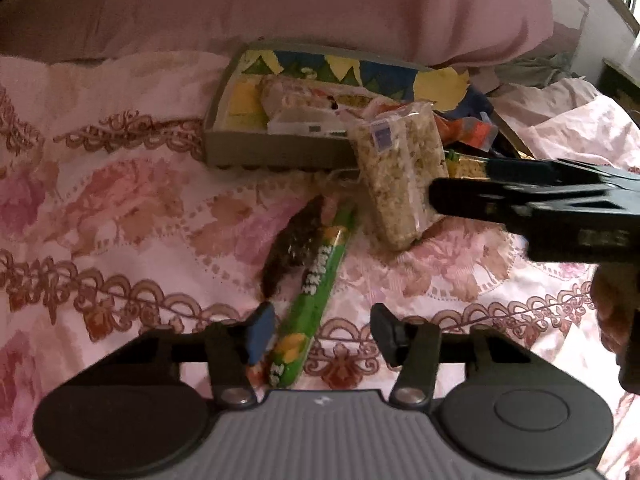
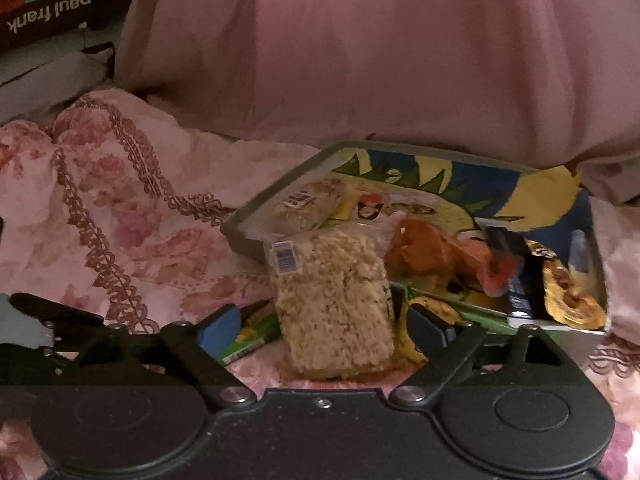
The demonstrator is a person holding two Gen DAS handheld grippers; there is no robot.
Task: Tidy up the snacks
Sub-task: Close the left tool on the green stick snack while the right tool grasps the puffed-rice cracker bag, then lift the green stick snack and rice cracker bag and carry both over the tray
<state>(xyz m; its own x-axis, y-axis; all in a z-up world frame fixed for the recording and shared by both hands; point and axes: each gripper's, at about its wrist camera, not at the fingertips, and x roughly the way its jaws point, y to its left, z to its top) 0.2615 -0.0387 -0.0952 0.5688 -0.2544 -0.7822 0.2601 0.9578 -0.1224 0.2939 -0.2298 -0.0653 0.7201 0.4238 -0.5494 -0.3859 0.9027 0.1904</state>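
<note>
The step in hand looks like a double pick-up, with loose snacks on the bed waiting to go into the tray (image 1: 276,154). On the left, the left tool (image 1: 322,330) stands over the near end of the green stick pack (image 1: 320,276); its jaws are released, one pad just beside the wrapper, the other apart from it, nothing gripped. A dark brown snack piece (image 1: 290,248) lies touching the green pack's left side. Further right, the rice-crisp bar pack (image 2: 332,304) leans against the tray's near edge, and the right tool (image 2: 320,334) brackets it with jaws wide, not pressing. Next, I judge, each tool must close squarely on its pack, then lift toward the tray. Counted: one tray, one green pack, one brown piece, one leaning crisp pack, another crisp pack (image 2: 310,202) already inside the tray, two tools.
</note>
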